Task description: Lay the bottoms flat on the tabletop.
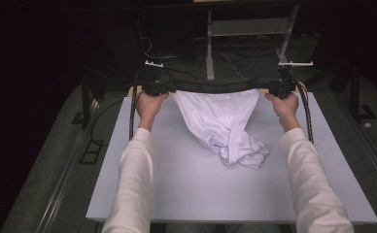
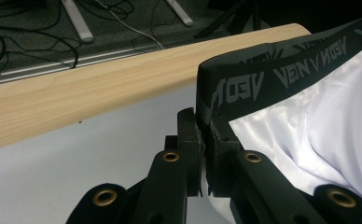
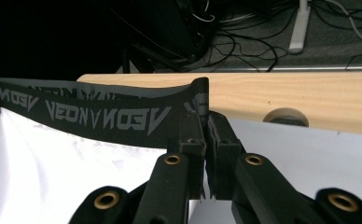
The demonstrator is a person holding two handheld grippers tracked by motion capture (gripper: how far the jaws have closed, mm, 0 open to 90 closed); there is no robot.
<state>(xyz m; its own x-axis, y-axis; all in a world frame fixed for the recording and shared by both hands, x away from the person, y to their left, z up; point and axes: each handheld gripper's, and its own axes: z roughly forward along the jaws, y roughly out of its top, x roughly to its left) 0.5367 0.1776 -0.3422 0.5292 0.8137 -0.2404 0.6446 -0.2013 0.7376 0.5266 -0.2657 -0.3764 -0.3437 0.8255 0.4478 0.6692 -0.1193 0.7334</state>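
Observation:
White shorts [image 1: 225, 124] with a black lettered waistband [image 1: 211, 86] hang stretched between my two grippers near the table's far edge. My left gripper [image 1: 150, 87] is shut on the waistband's left end [image 2: 207, 100], pinching the black elastic between its pads. At the other end [image 3: 195, 100] my right gripper [image 1: 281, 87] is shut on the band in the same way. The band runs taut and level between them. The white fabric [image 2: 319, 121] narrows downward and its lower part lies bunched on the white table top [image 1: 177, 184].
A light wooden strip [image 2: 100, 88] borders the table's far edge, with a round hole [image 3: 285, 116] in it near the right gripper. Beyond it the dark floor holds cables [image 1: 230, 60] and white stand legs [image 1: 209, 43]. A cable trails from each gripper.

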